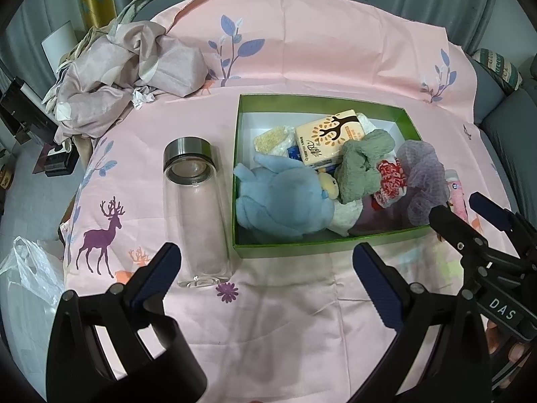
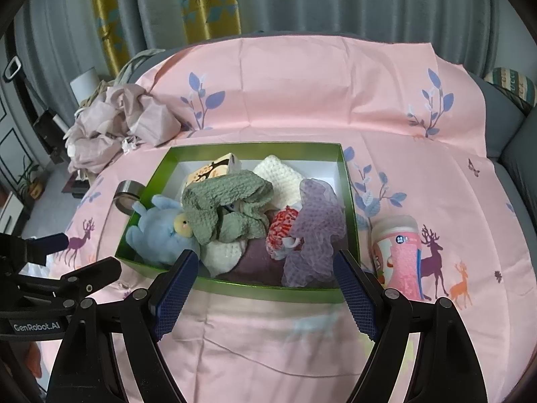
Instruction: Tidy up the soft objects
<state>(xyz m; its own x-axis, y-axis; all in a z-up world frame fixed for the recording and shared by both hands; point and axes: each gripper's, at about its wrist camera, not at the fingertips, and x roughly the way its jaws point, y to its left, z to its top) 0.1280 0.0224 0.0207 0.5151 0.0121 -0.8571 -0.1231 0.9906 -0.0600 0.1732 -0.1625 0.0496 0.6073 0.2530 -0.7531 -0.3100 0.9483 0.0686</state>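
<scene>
A green box (image 1: 322, 243) (image 2: 265, 290) on the pink sheet holds soft things: a blue plush toy (image 1: 278, 198) (image 2: 161, 231), a green cloth (image 1: 364, 164) (image 2: 228, 205), a purple mesh cloth (image 1: 426, 174) (image 2: 315, 231), a red-and-white item (image 1: 389, 176) (image 2: 282, 231), a tissue pack (image 1: 332, 137) and a white knit piece (image 2: 278, 178). My left gripper (image 1: 268, 265) is open and empty in front of the box. My right gripper (image 2: 265, 288) is open and empty at the box's near wall; it also shows in the left wrist view (image 1: 466, 211).
A clear glass bottle (image 1: 198, 215) with a metal cap lies left of the box. A pink bottle (image 2: 402, 255) lies right of it. Crumpled fabric (image 1: 124, 77) sits at the back left. A white plastic bag (image 1: 27, 275) hangs off the left edge.
</scene>
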